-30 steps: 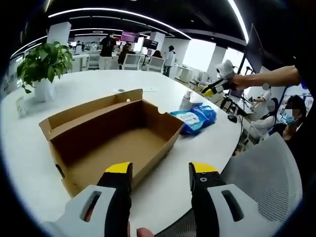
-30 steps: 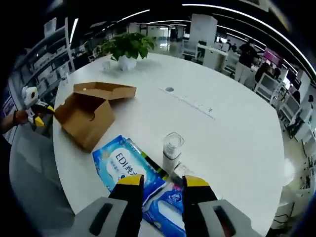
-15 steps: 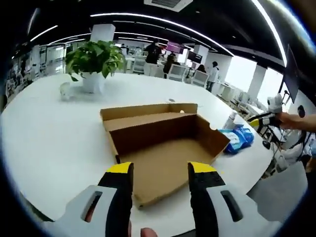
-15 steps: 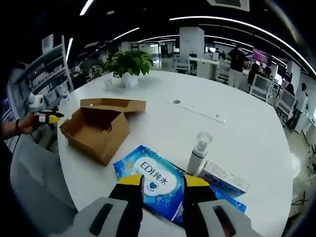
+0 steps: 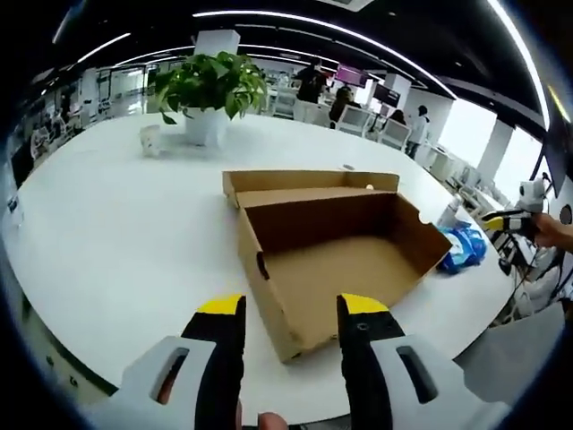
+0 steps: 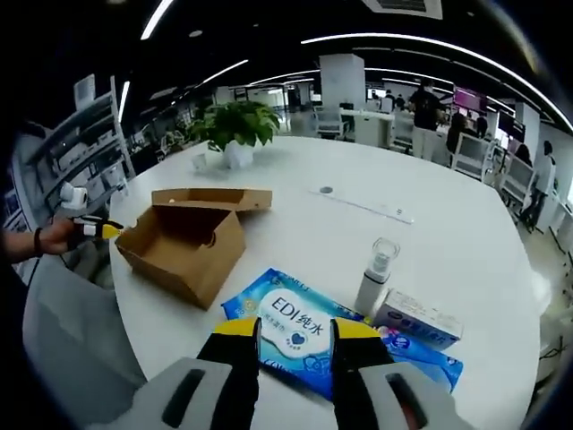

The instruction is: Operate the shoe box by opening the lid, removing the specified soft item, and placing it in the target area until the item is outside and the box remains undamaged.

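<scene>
Opposed views share the box [image 5: 336,255] (close left).

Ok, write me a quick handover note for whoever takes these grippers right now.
Left gripper: open, empty, at the near corner of the shoe box.
Right gripper: open, empty, just in front of the blue wipes pack.
Box: lid folded back, inside looks empty, no damage visible.
Wipes pack lies flat on the white table, beside a spray bottle and a small carton.
Done: lid opened, pack out.
Left: confirm the target area.

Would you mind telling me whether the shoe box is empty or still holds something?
Empty: the left gripper view looks into the open box and shows bare cardboard floor, lid folded back.
</scene>
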Available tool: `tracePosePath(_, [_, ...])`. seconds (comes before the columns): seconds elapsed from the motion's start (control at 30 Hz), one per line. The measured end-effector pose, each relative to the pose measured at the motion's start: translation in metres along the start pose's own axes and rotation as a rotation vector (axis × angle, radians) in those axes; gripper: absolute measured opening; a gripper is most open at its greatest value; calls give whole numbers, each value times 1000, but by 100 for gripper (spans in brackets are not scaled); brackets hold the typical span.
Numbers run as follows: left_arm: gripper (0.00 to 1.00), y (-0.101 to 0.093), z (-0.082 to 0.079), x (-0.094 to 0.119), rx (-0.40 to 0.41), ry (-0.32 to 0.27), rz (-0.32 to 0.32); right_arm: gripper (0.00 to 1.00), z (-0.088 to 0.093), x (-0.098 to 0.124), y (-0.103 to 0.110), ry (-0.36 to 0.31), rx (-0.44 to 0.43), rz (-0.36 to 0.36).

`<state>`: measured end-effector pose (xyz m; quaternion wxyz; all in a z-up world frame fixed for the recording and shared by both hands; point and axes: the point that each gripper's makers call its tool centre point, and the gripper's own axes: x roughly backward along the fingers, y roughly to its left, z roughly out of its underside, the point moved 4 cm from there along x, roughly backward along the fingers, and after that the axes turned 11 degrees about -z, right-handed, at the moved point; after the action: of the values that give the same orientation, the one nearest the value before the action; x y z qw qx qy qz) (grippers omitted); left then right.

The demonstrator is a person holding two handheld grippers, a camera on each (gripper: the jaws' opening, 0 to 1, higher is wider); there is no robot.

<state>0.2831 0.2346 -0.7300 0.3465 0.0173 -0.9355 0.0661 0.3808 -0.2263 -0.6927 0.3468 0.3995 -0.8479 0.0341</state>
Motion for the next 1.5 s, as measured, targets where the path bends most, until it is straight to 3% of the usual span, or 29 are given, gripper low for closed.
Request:
tracePosePath(0.23, [36,1,9,-16,-34,58,-2,28,3,2,4,1,-6,-6])
tracePosePath(0.4, [23,-2,11,-21,-91,84,22,28,6,0,10,5,-14,-9])
tracePosePath(0.5, [21,0,12,-25,-146,98,12,28,6,-2,14,-3,-26,-13])
tracePosePath(0.8, [20,3,5,-32,-228,120,13,28,3,-16,27,-4,-40,-35])
tracePosePath(1.1, [17,12,-4,-43,-287,128,19,29,-16,-42,41,-9,-33,-70])
tracePosePath(1.33, [12,16,-2,-43,-267,133,16,30,-37,-71,43,-34,-48,-77])
tracePosePath(1.5, [12,14,-1,-42,-295,137,3,33,-52,-93,43,-45,-49,-76])
